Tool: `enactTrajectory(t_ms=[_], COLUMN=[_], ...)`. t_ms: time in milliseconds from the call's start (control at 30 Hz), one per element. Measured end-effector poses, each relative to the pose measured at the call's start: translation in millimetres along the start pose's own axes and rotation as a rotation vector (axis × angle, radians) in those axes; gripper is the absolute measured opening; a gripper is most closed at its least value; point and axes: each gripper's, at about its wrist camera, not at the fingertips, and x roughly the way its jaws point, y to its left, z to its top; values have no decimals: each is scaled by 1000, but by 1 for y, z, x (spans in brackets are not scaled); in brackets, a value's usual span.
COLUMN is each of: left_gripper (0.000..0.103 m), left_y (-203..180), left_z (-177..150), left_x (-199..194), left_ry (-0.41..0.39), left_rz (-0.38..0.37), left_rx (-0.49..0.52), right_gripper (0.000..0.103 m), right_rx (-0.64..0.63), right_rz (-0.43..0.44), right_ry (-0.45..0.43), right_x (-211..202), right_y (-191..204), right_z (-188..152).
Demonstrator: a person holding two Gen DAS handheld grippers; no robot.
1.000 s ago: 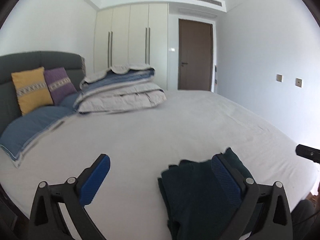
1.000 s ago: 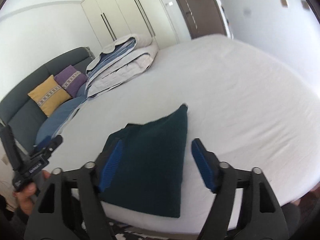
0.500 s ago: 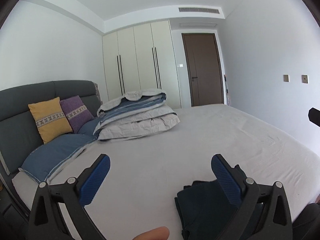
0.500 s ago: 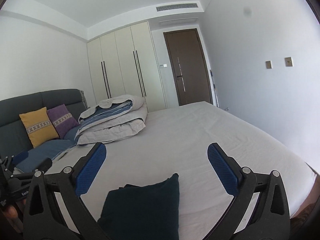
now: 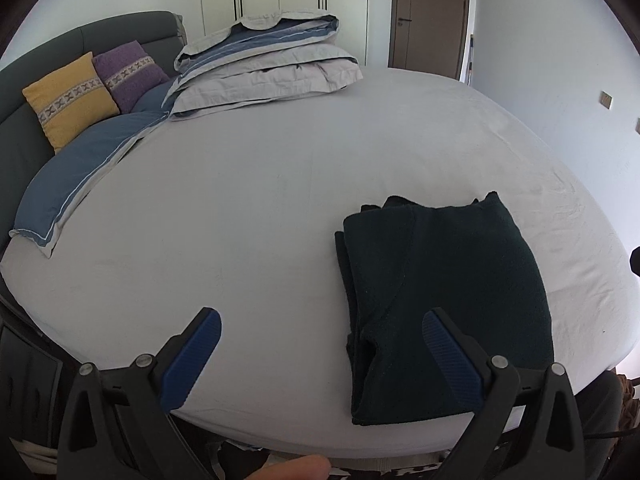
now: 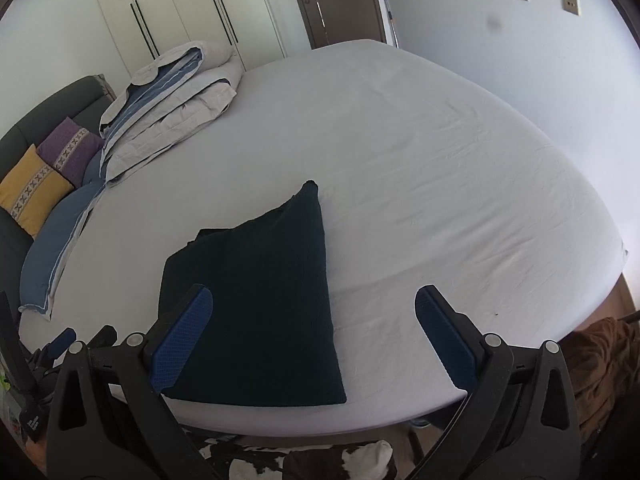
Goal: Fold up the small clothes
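Nearest the cameras, both tools are released and hold nothing: the left tool [image 5: 318, 354] hangs with its jaws spread wide, its right pad over the near left corner of the folded dark garment [image 5: 440, 304], and the right tool [image 6: 312, 330] hangs equally wide, its left pad over the garment's [image 6: 260, 300] near left part. Whether either pad touches the cloth cannot be told.

The garment lies flat on the bed [image 5: 240, 220], close to the near edge, folded into a compact stack with layered edges showing along its left side. The fold looks finished or nearly so.

The risk, as I judge it, is that stack's closeness to the mattress edge: a nudge from a descending pad could drag the top layer, open the fold or tip the bundle off the bed.

Far beyond the garment, a folded duvet [image 5: 264, 64] and two cushions [image 5: 96, 88] sit by the headboard [image 5: 48, 52].
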Motion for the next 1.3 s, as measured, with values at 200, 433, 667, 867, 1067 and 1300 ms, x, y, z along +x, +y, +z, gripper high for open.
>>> enactTrajectory(t_ms=[200, 433, 667, 867, 1067, 1300], left_gripper=[103, 103, 103, 103, 103, 103], left_y=[-1, 2, 0, 0, 0, -2], left_z=[-3, -3, -6, -7, -8, -10], left_x=[5, 5, 9, 9, 10, 10], left_ry=[28, 31, 45, 48, 52, 54], left_rz=[-17, -12, -5, -7, -8, -11], left_rx=[-6, -13, -5, -3, -2, 2], right_gripper=[103, 103, 103, 103, 103, 103], right_rx=[-116, -131, -131, -141, -144, -141], right_rz=[-19, -4, -4, 2, 4, 2], right_ry=[-4, 27, 59, 71, 77, 81], right_x=[-2, 10, 28, 28, 30, 31], right_y=[25, 29, 29, 35, 39, 42], right_z=[-17, -24, -26, -31, -32, -33])
